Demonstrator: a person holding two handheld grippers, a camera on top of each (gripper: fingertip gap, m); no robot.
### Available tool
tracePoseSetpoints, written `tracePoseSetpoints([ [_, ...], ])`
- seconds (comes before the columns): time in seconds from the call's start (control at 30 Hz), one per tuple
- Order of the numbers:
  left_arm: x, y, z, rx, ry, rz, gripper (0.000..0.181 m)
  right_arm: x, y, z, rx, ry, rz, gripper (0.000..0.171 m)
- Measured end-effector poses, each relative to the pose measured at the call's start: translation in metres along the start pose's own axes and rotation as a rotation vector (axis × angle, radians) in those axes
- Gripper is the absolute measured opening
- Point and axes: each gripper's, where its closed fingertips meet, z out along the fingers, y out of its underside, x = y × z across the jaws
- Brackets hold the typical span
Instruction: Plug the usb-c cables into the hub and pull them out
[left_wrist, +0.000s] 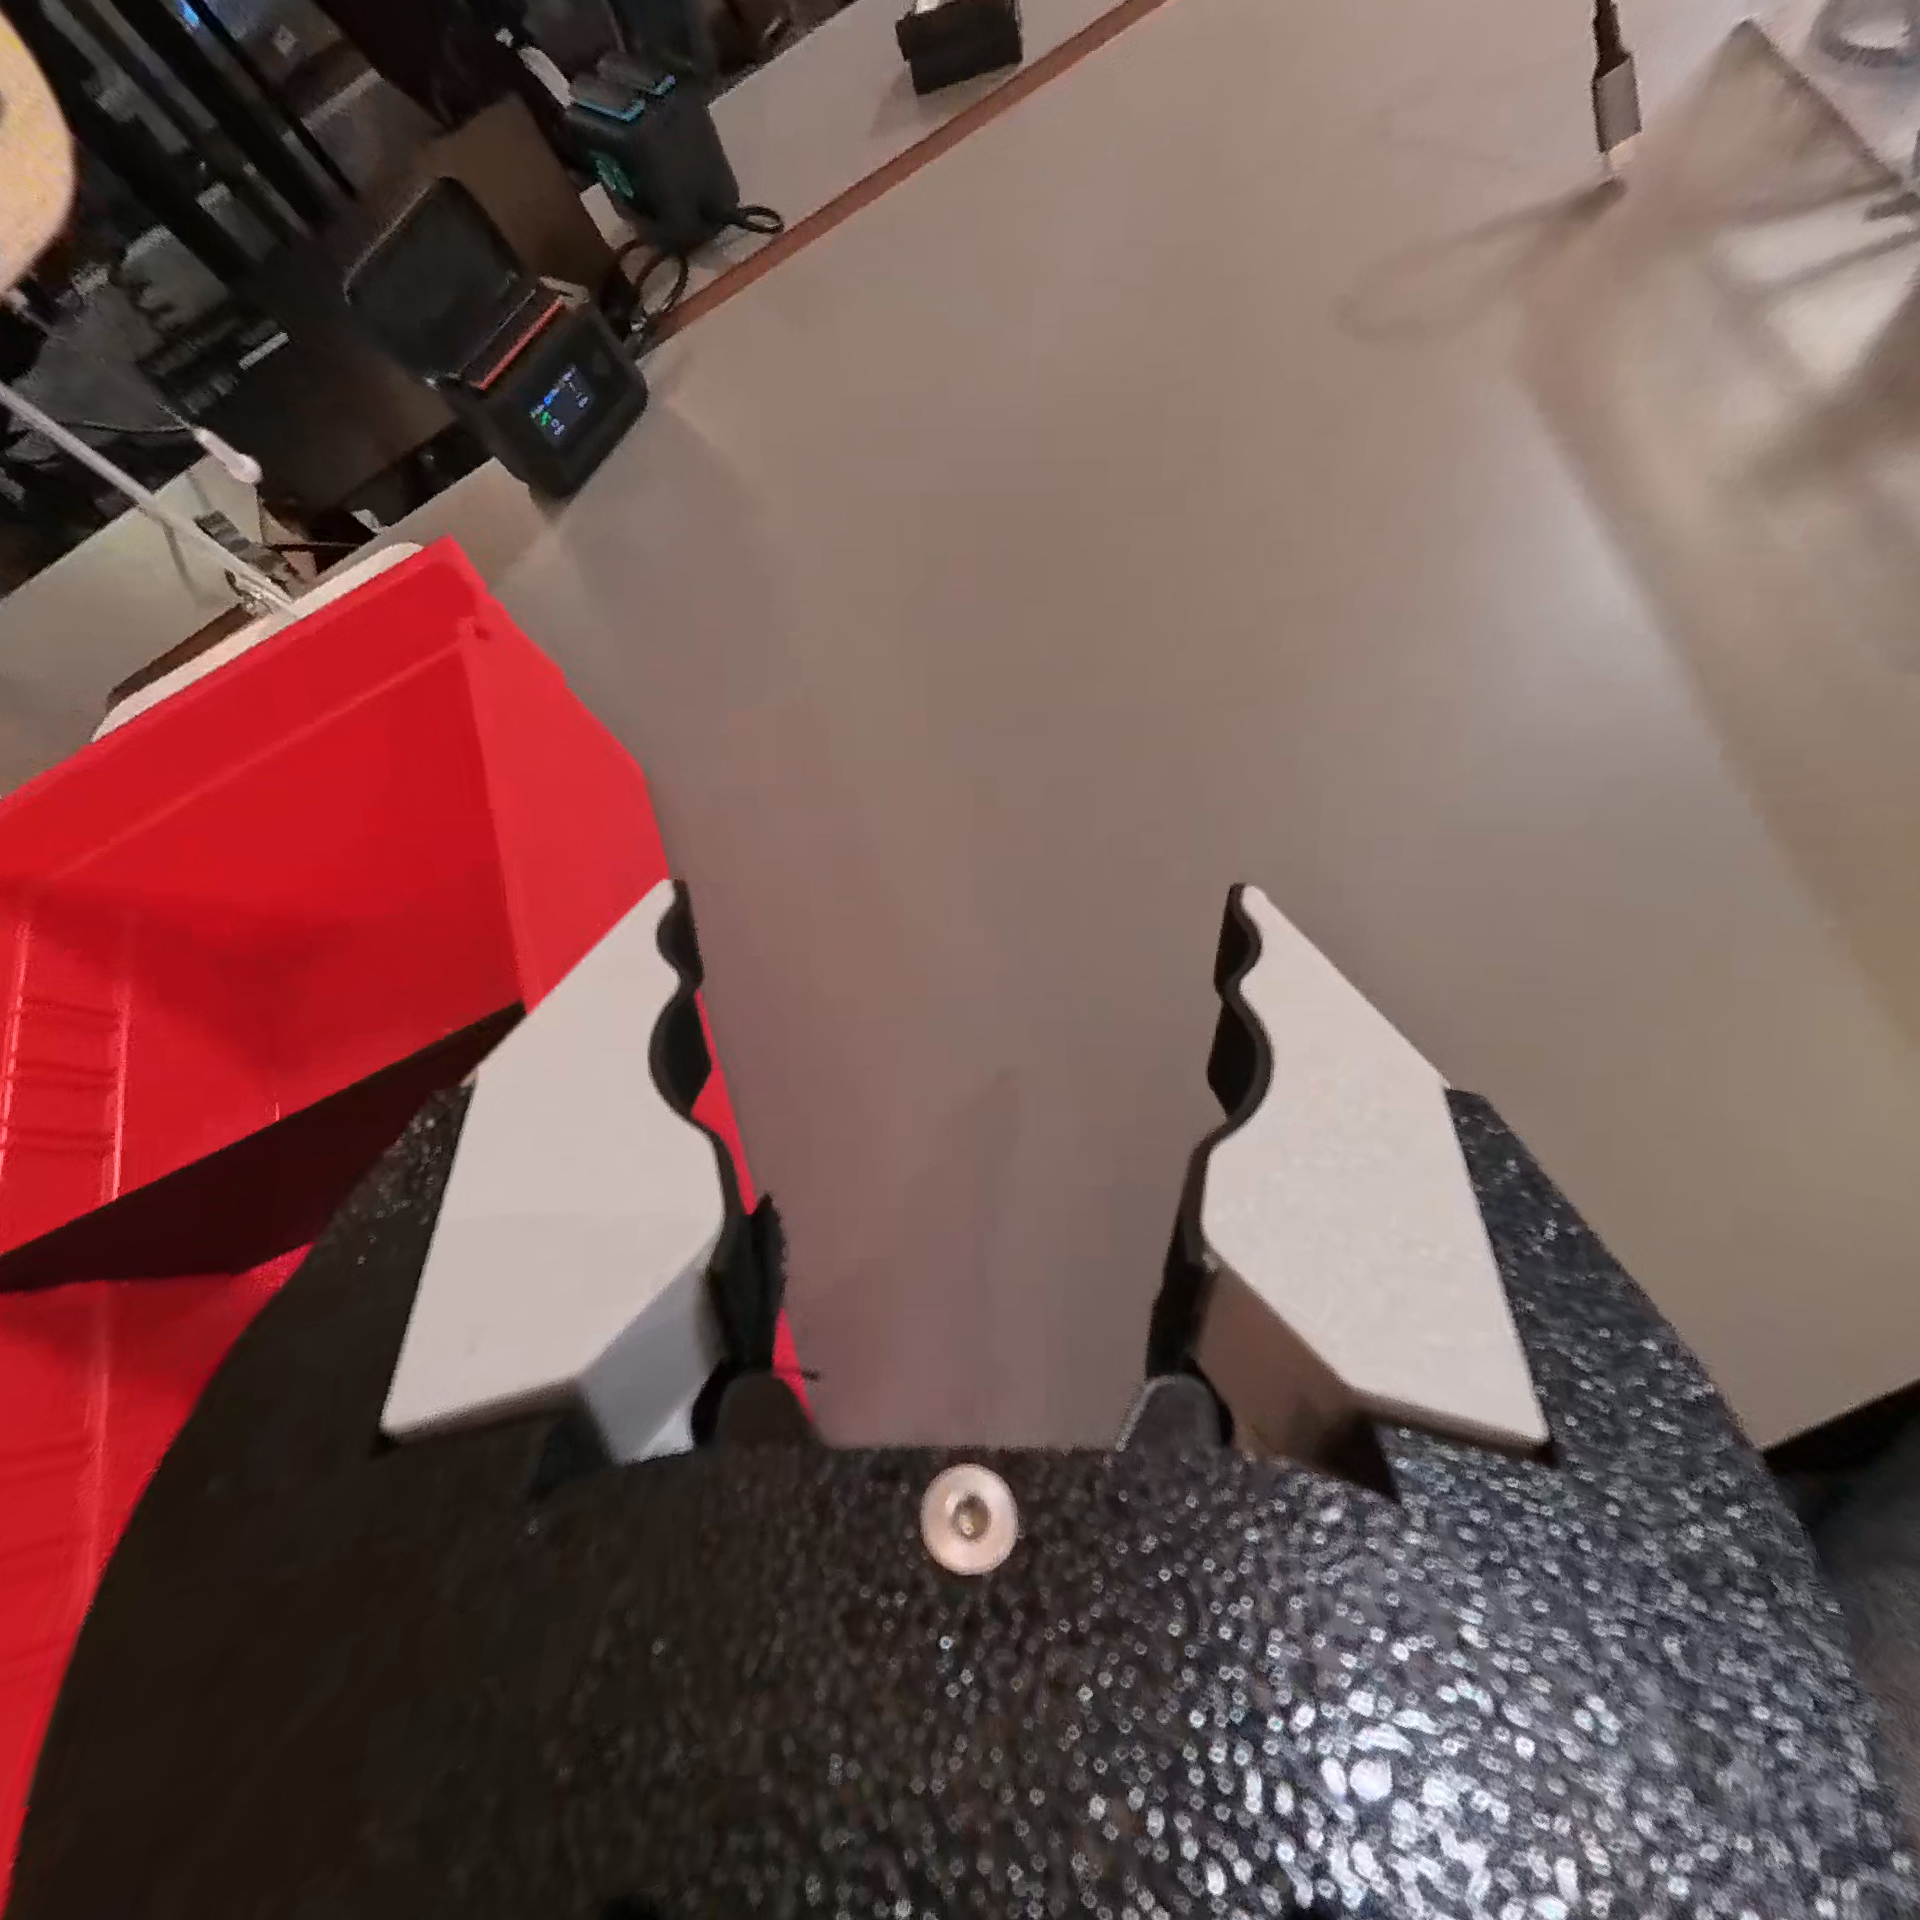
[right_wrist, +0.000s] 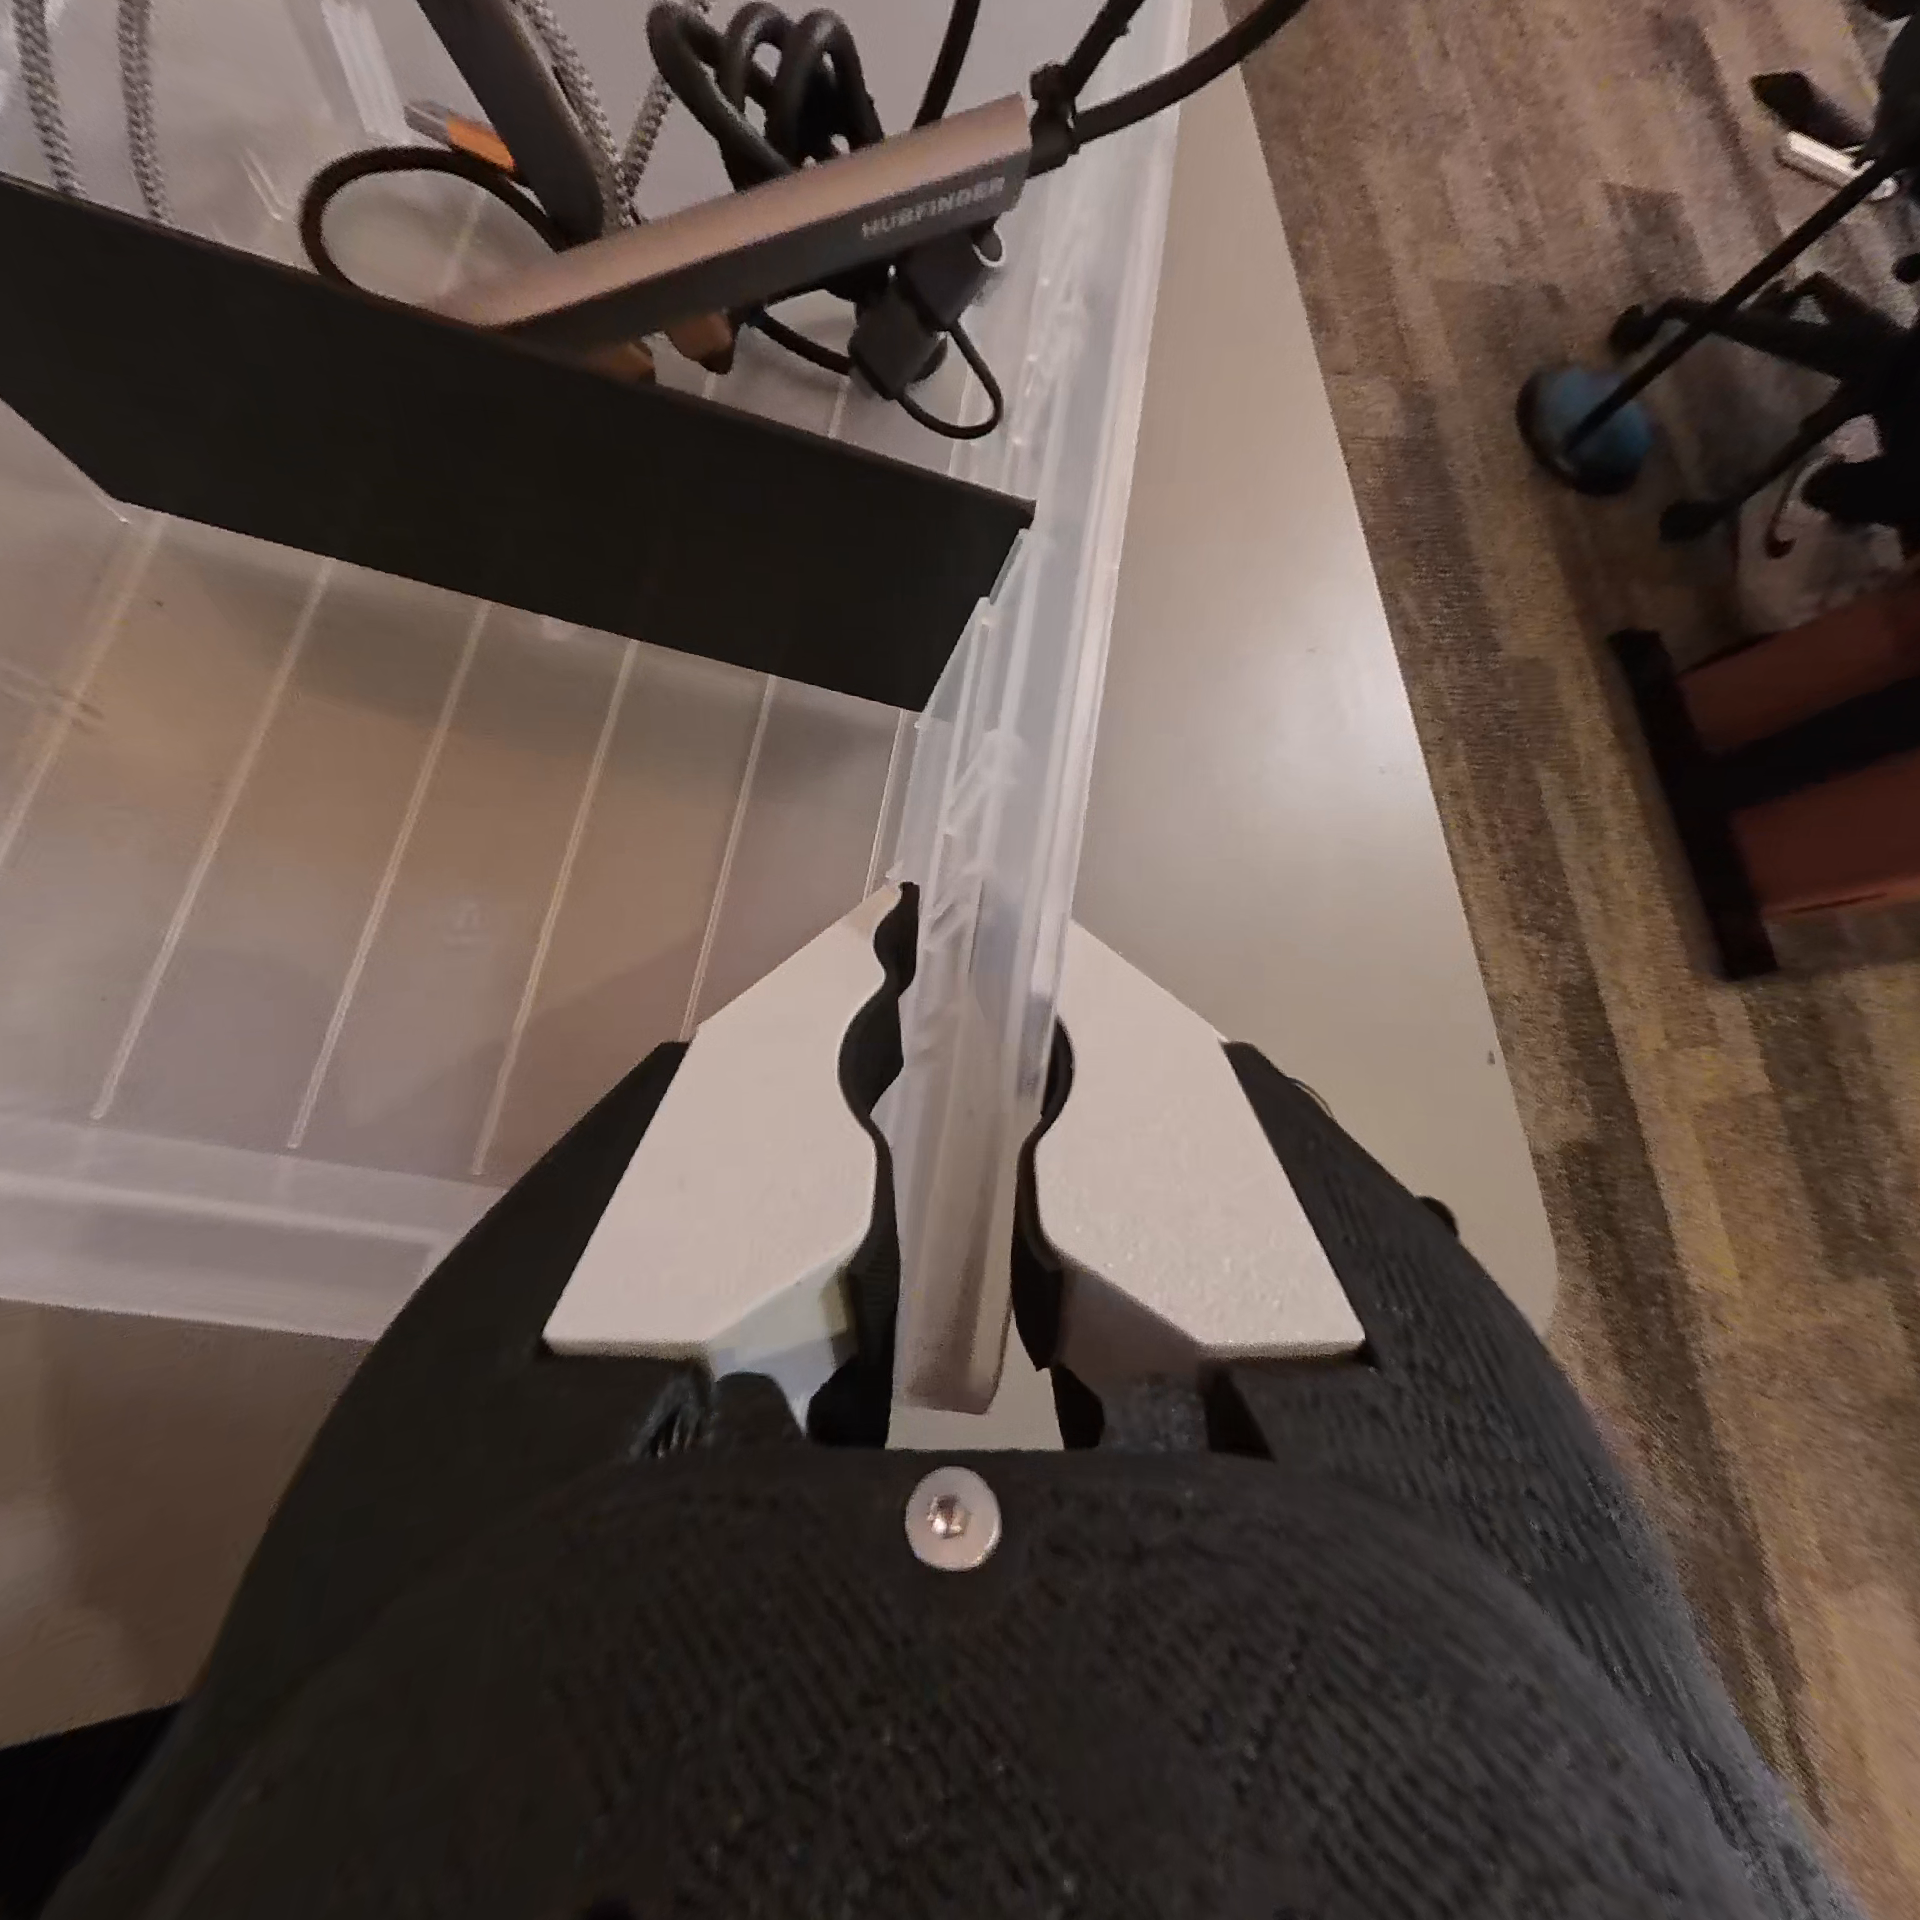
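In the right wrist view a clear plastic bin (right_wrist: 1049, 436) holds a grey hub (right_wrist: 748, 249) propped at the far end. A black coiled cable (right_wrist: 769, 83), braided silver cables (right_wrist: 582, 114) and black plugs lie around the hub. A black divider (right_wrist: 499, 488) crosses the bin. My right gripper (right_wrist: 982, 914) is shut on the bin's right rim. My left gripper (left_wrist: 956, 894) is open and empty above the grey table (left_wrist: 1039, 520). In the left wrist view the clear bin (left_wrist: 1714, 364) is blurred at the far right, with a grey cable plug (left_wrist: 1616, 104) above it.
A red bin (left_wrist: 312, 831) with a black divider (left_wrist: 260, 1174) stands close on the left gripper's left. A black device with a small screen (left_wrist: 561, 405) sits at the table's far edge. The table edge and carpet floor (right_wrist: 1558, 935) with black stands (right_wrist: 1590, 436) lie right of the clear bin.
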Motion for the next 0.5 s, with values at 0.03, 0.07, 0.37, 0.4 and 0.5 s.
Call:
tracePoseSetpoints([
  [0.03, -0.003, 0.0, -0.002, 0.001, -0.009, -0.002, 0.096, -0.002, 0.0, 0.0, 0.002, -0.023, 0.012, 0.01],
  [0.07, -0.007, -0.001, -0.005, 0.004, -0.027, -0.002, 0.096, -0.003, 0.0, 0.0, 0.004, -0.038, 0.025, 0.008],
  [0.37, -0.072, 0.02, -0.021, -0.072, -0.254, -0.071, 0.093, -0.004, -0.001, 0.0, 0.008, -0.049, 0.03, 0.007],
  [0.4, -0.078, 0.028, -0.021, -0.1, -0.27, -0.085, 0.094, -0.004, -0.001, 0.0, 0.008, -0.049, 0.03, 0.007],
  [0.5, -0.084, 0.053, -0.016, -0.185, -0.237, -0.156, 0.095, -0.005, -0.002, 0.0, 0.01, -0.052, 0.029, 0.006],
])
